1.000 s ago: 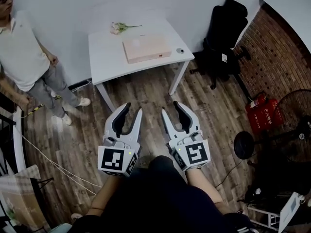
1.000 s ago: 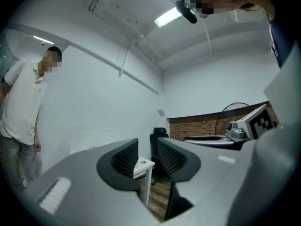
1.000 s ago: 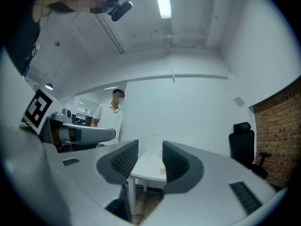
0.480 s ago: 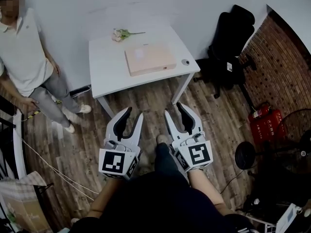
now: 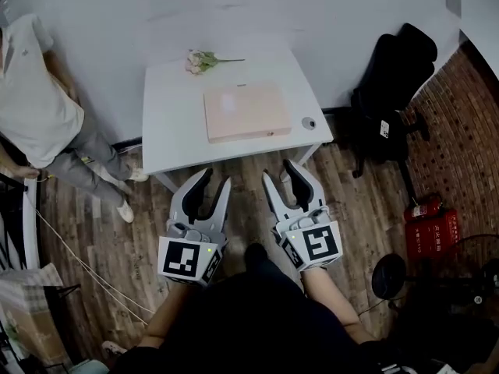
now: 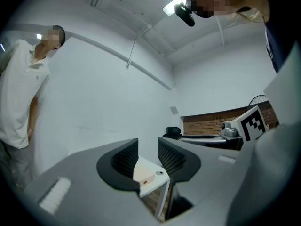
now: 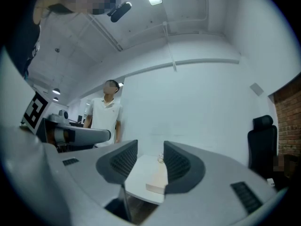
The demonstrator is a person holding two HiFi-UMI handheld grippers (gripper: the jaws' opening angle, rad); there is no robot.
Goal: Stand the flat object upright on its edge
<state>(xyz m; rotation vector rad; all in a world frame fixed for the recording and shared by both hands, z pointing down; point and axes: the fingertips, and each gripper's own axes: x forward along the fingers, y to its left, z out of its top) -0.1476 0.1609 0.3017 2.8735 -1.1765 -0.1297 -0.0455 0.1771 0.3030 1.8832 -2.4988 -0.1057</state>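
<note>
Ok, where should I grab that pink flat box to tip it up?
Probably by its short ends, left claw and right claw one each, from the near side: the pink box lies flat, long edge toward you, bare table beside both ends.

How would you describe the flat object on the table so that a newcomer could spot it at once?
Find the white table against the white wall. Near its middle lies a flat pale pink rectangular box. It is far bigger than its neighbours, a flower sprig at the far edge and a small round grey thing near the right edge.
</note>
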